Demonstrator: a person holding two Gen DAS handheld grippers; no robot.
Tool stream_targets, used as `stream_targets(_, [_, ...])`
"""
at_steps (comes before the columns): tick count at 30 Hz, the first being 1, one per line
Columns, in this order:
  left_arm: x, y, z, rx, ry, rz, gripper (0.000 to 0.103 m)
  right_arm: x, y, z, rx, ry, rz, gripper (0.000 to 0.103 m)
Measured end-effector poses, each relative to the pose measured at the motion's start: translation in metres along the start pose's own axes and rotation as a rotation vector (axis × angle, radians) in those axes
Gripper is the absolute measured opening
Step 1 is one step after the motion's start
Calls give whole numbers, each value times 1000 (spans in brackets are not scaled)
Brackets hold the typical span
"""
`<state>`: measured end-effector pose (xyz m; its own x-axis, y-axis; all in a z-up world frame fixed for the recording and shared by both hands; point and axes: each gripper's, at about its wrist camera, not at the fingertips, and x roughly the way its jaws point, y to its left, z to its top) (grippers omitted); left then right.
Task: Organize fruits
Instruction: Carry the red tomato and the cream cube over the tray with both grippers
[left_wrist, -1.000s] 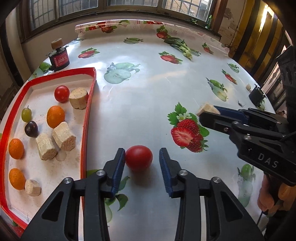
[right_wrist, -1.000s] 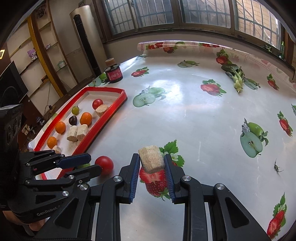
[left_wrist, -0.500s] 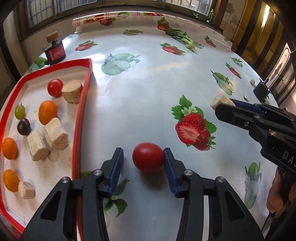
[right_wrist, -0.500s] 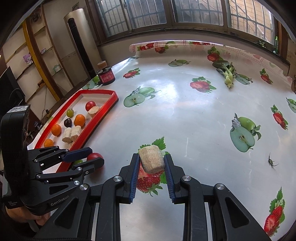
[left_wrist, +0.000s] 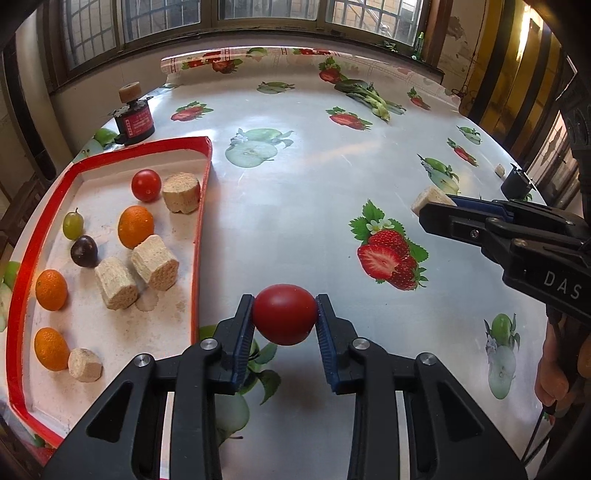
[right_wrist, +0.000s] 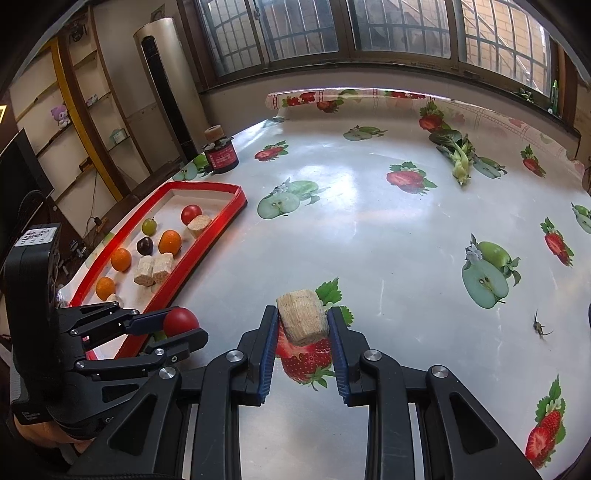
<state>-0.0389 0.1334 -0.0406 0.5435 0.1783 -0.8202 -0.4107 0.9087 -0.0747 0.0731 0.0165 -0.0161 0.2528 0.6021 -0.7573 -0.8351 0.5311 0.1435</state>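
Low in the frame, the left hand-held gripper (left_wrist: 284, 317) clamps a tomato (left_wrist: 284, 314) beside the red tray (left_wrist: 201, 206) — right hand-held gripper (right_wrist: 302, 328) pinching a beige chunk (right_wrist: 302, 317) — both likely go trayward next.

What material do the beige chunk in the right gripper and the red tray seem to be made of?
Beige chunk: looks like coarse pressed fibre or foam, matte, with a ridged side and a porous end face. Red tray: probably plastic, with a smooth, slightly glossy red rim and a dull white floor.

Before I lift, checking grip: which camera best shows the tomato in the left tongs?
Left wrist: the tomato sits centered between both pads of the left tongs. The right wrist view shows it partly hidden.
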Motion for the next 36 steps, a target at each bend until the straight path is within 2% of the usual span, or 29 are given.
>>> stream_targets(14, [-43,47,-18,-69,-63,64,30,12,54,7,-84,10,73,27])
stream_targets(36, [-63,109,-48,-171,-71,135,30,33,117,14,-175,34,167,27])
